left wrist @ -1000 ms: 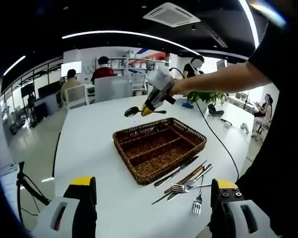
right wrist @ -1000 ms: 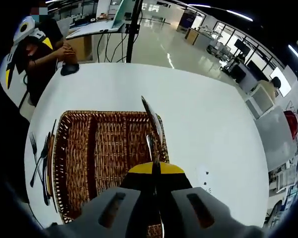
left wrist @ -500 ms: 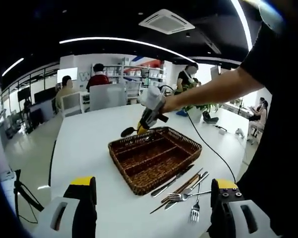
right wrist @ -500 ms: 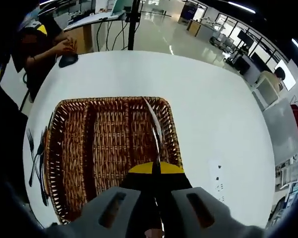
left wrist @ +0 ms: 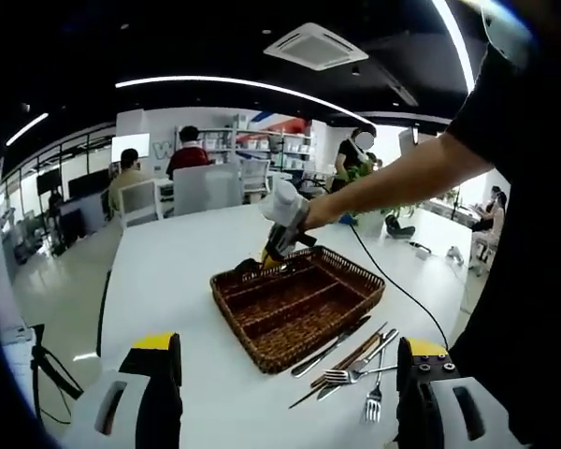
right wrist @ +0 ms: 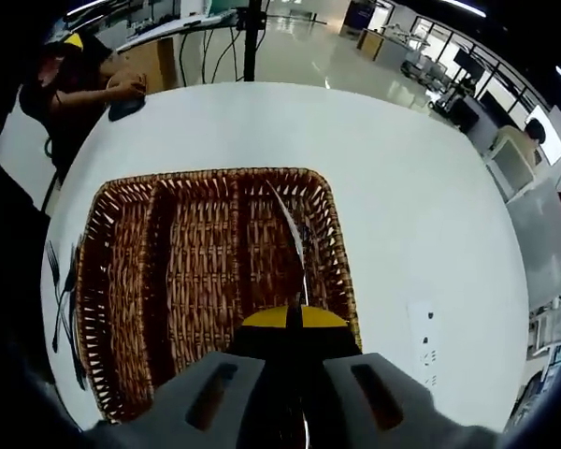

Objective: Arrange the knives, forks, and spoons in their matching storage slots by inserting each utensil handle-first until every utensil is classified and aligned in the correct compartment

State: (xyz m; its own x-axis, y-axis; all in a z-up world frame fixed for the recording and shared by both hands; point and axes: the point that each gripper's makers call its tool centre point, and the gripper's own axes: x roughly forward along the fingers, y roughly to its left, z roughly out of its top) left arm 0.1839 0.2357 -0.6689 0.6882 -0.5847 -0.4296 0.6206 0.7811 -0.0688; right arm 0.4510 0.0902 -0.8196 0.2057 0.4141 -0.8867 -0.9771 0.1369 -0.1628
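Shiny steel spoon (right wrist: pixel 293 245) pinched in right fingers (right wrist: pixel 290 318), woven wicker tray (right wrist: pixel 122 281), left fingers (left wrist: pixel 159 360) spread empty

one basket (left wrist: pixel 299 301), two forks (left wrist: pixel 360 378)

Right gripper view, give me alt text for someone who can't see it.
The right gripper, jaws shut on a slim silver utensil, holds it over the right-hand compartment of a brown woven wicker tray with three long slots. The tray sits on a round white table, with more cutlery lying beside its left edge.
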